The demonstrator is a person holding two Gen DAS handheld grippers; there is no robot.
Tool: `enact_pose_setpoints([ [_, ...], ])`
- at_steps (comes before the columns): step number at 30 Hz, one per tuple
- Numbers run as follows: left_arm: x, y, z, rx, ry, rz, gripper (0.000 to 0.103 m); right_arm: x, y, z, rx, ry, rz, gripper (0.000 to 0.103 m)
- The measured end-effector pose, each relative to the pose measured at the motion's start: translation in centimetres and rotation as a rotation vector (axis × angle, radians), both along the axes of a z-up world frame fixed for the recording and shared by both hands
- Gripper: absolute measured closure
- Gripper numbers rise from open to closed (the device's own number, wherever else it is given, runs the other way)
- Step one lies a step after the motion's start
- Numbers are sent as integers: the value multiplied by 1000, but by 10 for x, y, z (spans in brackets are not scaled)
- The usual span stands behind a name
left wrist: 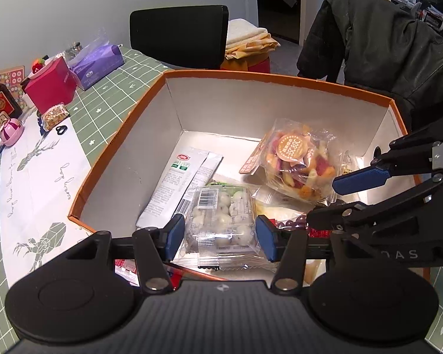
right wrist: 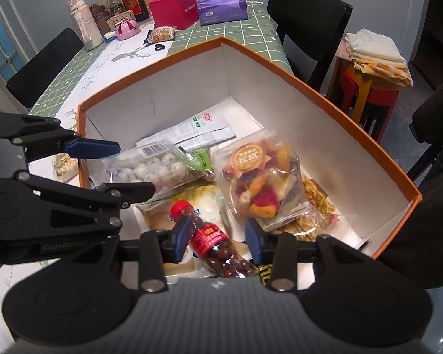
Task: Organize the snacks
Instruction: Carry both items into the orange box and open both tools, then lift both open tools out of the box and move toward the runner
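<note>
Clear pack of white balls (left wrist: 220,221) between left gripper (left wrist: 220,234) fingers (touching both).

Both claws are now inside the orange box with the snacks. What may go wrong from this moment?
1. The left claw seems to grip the packet of white balls only by its soft film, so it may slip out.
2. The right claw stands open around the small bottle, which lies on uneven bags; closing may roll it away.
3. The claws are near each other inside the orange box; they may collide.
</note>
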State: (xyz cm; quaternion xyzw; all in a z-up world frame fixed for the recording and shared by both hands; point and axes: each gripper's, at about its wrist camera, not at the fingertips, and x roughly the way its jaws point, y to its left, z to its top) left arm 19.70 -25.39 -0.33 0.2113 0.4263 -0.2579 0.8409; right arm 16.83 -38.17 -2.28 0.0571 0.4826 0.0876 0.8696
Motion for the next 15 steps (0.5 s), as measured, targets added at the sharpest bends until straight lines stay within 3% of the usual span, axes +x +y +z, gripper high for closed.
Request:
enact_pose_setpoints([
  [9, -4, 2, 15, -19, -19, 0, 42, -6, -6, 12, 20, -30, -24, 63],
  [15, -3, 5, 23, -47, -39, 34, 33, -9, -5, 17, 25, -41, -24, 63],
])
